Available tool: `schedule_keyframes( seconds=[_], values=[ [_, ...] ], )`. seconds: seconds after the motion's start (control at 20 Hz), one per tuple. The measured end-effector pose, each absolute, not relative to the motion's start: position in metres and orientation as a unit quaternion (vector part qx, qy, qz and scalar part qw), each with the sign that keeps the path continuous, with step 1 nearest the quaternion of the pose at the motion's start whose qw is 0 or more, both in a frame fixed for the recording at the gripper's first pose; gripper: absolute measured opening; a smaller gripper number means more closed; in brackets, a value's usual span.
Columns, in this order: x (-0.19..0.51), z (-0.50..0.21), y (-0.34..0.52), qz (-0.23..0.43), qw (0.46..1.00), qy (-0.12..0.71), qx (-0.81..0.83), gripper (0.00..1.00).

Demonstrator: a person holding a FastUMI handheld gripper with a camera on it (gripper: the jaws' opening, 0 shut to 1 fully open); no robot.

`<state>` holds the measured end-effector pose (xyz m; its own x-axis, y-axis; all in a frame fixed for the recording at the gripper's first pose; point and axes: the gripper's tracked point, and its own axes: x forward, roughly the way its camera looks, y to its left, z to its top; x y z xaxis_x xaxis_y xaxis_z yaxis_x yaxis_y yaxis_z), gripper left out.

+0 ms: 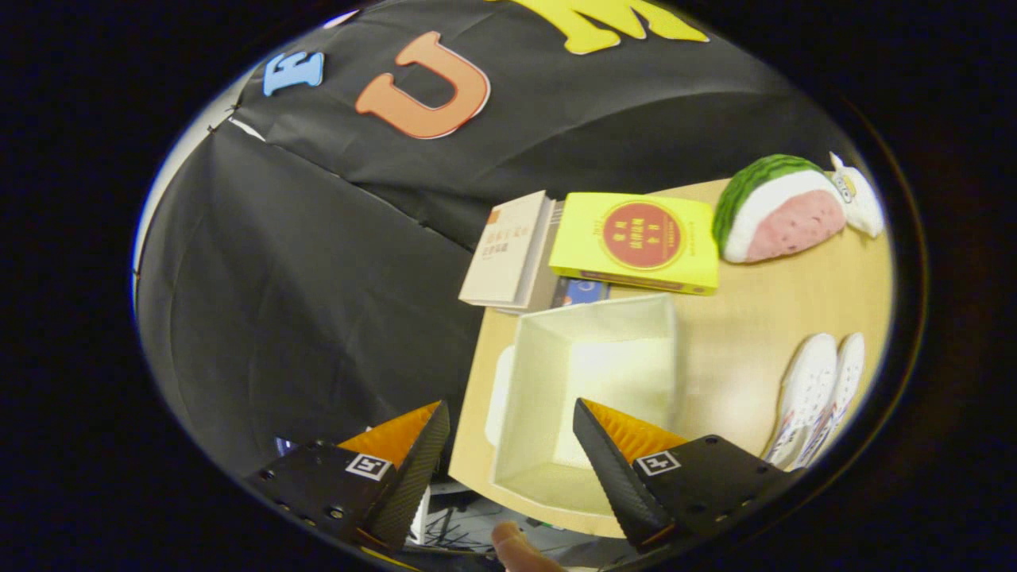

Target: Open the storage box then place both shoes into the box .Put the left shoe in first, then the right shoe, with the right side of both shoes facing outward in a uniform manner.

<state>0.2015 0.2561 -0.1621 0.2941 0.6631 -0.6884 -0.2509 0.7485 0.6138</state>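
I hold the gripper (508,445) tilted over the near edge of the wooden table (763,318), its 2 fingers spread wide and closed on nothing, the open storage box (592,381) lying between and just beyond their tips. The box stands with its mouth up and no lid on it; a pale panel showing at its left side may be the lid, though I cannot tell. The pair of white shoes (818,397) rests side by side to the right of the box, apart from it, beyond the right finger. I judge the shoes light, with soft uppers and a firmer sole, so the heel collar or the side wall above the sole looks the surest place to pinch. The box looks thin-walled and light, likely to slide if bumped. Behind it lie a yellow book (636,242) and a pale book (508,250), with a watermelon-slice plush (779,208) farther right. A fingertip (516,544) shows below the fingers.
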Motion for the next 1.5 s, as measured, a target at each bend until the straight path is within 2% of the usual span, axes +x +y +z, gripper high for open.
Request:
schedule_keyframes(
  seconds=[0.2,0.5,0.95,1.05,1.2,1.25,1.4,1.5],
  values=[
    [0.204,-0.200,0.169,0.244,0.806,0.518,0.150,0.95],
    [0.190,-0.268,0.073,0.189,0.806,0.553,0.093,0.94],
    [0.174,-0.348,-0.006,0.153,0.779,0.605,0.060,0.91],
    [0.172,-0.364,-0.013,0.146,0.771,0.617,0.052,0.87],
    [0.171,-0.390,-0.020,0.133,0.764,0.631,0.031,0.73],
    [0.170,-0.399,-0.023,0.126,0.759,0.638,0.027,0.64],
    [0.176,-0.411,-0.026,0.114,0.758,0.641,0.025,0.20],
    [0.178,-0.412,-0.025,0.124,0.761,0.636,0.025,0.17]
  ],
)
